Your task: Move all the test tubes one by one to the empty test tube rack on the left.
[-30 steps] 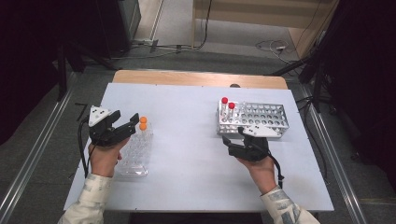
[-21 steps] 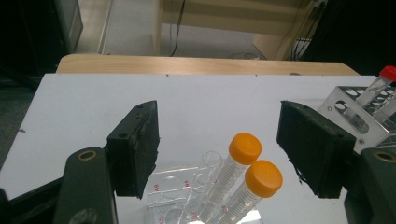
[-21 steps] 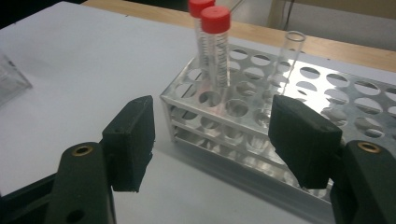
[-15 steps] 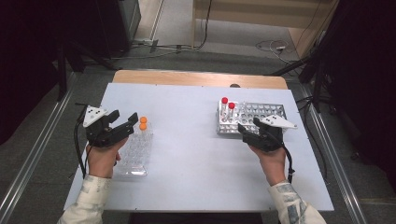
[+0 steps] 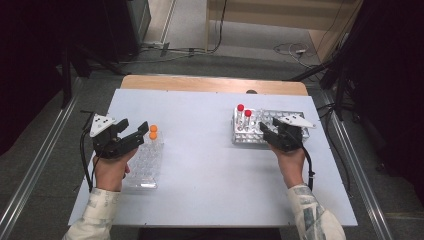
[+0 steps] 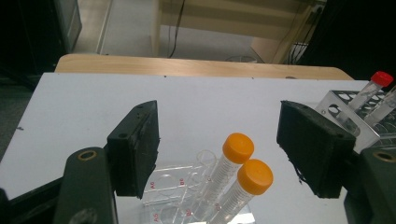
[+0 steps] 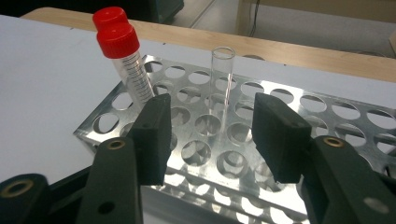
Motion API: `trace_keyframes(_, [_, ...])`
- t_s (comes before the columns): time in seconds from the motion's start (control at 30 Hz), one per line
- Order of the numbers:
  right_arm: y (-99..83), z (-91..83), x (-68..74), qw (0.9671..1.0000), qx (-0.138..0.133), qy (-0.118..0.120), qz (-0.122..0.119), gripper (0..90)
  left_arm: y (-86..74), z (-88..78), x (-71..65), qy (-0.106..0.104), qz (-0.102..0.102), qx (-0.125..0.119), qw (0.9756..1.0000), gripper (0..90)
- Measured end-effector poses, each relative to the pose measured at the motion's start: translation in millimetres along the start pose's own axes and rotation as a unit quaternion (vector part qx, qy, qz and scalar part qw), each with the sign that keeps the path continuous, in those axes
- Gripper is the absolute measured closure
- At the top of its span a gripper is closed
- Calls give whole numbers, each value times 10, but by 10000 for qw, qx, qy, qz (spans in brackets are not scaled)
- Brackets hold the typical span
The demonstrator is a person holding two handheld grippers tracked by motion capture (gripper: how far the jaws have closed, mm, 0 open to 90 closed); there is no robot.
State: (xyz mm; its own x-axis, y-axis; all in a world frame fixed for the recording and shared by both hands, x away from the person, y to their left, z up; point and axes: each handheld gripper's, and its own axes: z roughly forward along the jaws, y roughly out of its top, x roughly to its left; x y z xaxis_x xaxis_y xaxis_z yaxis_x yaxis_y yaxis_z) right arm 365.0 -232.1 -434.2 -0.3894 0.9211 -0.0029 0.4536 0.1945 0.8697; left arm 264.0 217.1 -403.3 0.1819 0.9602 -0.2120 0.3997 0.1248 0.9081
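Observation:
My left gripper (image 5: 133, 130) (image 6: 217, 140) hovers open over the near end of a clear plastic rack (image 5: 145, 167) (image 6: 173, 186). Two orange-capped tubes (image 5: 153, 131) (image 6: 245, 161) stand in that rack just beyond the jaws, untouched. My right gripper (image 5: 267, 130) (image 7: 212, 135) is open above the front rows of a metal tube rack (image 5: 247, 137) (image 7: 327, 112). Its jaws have just been closing, and nothing is pressed between them. A clear uncapped tube (image 7: 222, 79) stands in the rack just ahead of the gap. Two red-capped tubes (image 5: 244, 111) (image 7: 122, 51) stand at the rack's left corner.
The pale tabletop (image 5: 200, 150) ends in a wooden strip (image 5: 210, 83) at the far side. Dark equipment and cables lie on the floor beyond. Metal rails run along both sides of the table.
The right gripper has moved right along the metal rack and slightly away from the person, and its jaws stand narrower. The left gripper has stayed over the clear rack.

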Motion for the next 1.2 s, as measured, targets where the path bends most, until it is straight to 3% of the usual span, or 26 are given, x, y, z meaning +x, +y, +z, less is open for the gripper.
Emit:
trace_keyframes(0.23, [65,284,23,9997,78,-224,-91,568,6,-10,-32,-47,32,-29,10000,301])
trace_keyframes(0.5, [105,442,35,9992,108,-379,-106,631,7,-31,-17,-65,11,-56,10000,302])
trace_keyframes(0.77, [99,481,14,9989,68,-451,-81,664,-2,-15,-68,-122,90,-21,9999,302])
trace_keyframes(1.2, [85,516,33,9992,61,-403,-52,731,4,-30,-66,-146,54,-59,9999,302])
